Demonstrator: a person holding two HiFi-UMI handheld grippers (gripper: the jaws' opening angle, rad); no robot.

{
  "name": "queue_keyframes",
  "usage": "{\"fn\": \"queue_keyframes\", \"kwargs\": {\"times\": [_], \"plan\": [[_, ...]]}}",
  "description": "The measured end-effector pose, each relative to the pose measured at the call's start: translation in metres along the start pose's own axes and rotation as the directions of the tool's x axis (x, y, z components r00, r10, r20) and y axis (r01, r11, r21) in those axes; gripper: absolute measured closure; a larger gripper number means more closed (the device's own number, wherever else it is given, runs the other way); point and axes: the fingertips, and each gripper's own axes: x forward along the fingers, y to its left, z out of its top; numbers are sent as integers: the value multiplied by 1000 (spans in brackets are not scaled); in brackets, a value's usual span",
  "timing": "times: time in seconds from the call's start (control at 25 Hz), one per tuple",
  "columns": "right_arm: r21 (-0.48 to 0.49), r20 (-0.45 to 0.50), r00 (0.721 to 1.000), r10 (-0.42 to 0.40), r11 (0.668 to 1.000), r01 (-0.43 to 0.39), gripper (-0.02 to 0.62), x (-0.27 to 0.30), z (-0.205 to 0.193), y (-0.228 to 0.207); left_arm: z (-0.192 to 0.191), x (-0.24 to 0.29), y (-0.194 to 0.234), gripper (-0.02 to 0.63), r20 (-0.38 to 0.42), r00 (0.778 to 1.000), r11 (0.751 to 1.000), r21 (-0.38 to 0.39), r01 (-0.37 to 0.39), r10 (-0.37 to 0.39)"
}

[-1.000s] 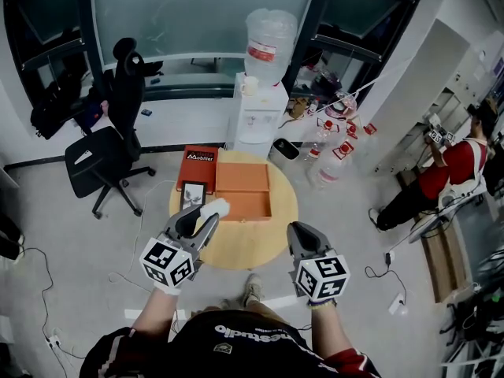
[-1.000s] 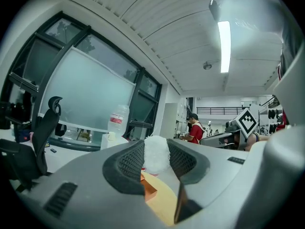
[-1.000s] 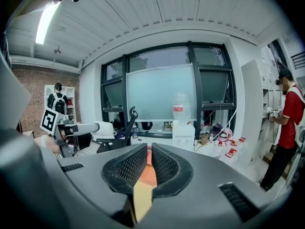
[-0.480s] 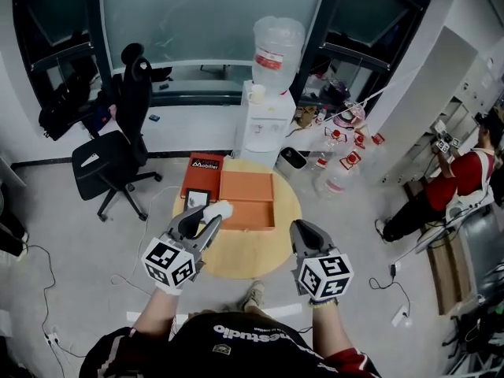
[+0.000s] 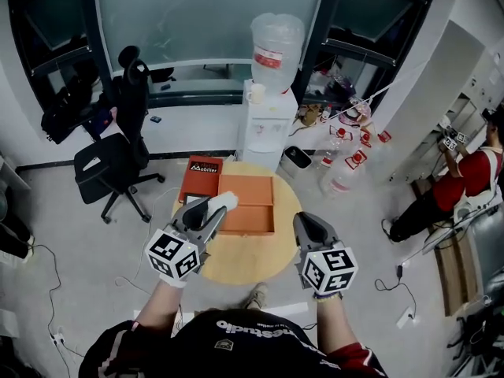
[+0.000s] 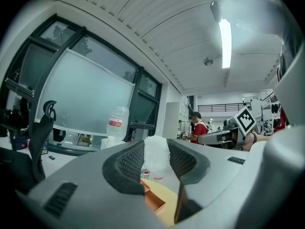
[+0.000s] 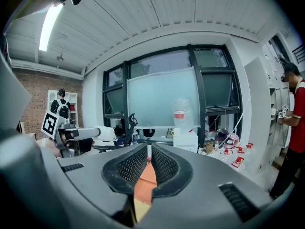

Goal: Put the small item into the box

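An open orange box [image 5: 248,207] lies on the round wooden table [image 5: 252,258], with a red lid [image 5: 197,176] against its left side. My left gripper [image 5: 216,207] is shut on a small white foam-like item [image 5: 224,201], which hangs over the box's left edge. In the left gripper view the white item [image 6: 156,155] sits pinched between the ribbed pads, with the box [image 6: 155,202] below. My right gripper [image 5: 304,221] hovers over the table's right part, near the box's right edge. Its jaws are shut with nothing between them, and the box [image 7: 147,175] shows below them.
Behind the table stands a white water dispenser [image 5: 266,101] with a large bottle. A black office chair [image 5: 118,160] is at the left and several water bottles [image 5: 346,152] stand on the floor at the right. A person in red [image 5: 465,191] stands far right. Cables [image 5: 47,290] lie on the floor.
Both grippers have moved forward toward the box. The white item has come from in front of the box's left corner to over its left edge. Neither grip has changed.
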Motion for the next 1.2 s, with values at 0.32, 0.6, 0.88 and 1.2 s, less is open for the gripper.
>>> {"fn": "queue_keyframes", "kwargs": {"times": [0.32, 0.6, 0.88, 1.2], "plan": [[13, -9, 1000, -1, 1000, 1, 545, 17, 1, -32, -18, 50, 0, 449, -42, 999, 999, 8, 34, -34], [21, -23, 1000, -19, 1000, 19, 546, 23, -9, -57, -46, 85, -4, 449, -96, 993, 997, 26, 72, -69], [46, -35, 999, -36, 998, 38, 546, 30, -19, -86, -91, 120, -2, 449, -175, 980, 994, 39, 101, -92], [64, -52, 998, -46, 997, 49, 546, 39, -34, -110, -141, 150, -5, 449, -257, 957, 988, 44, 149, -132]]}}
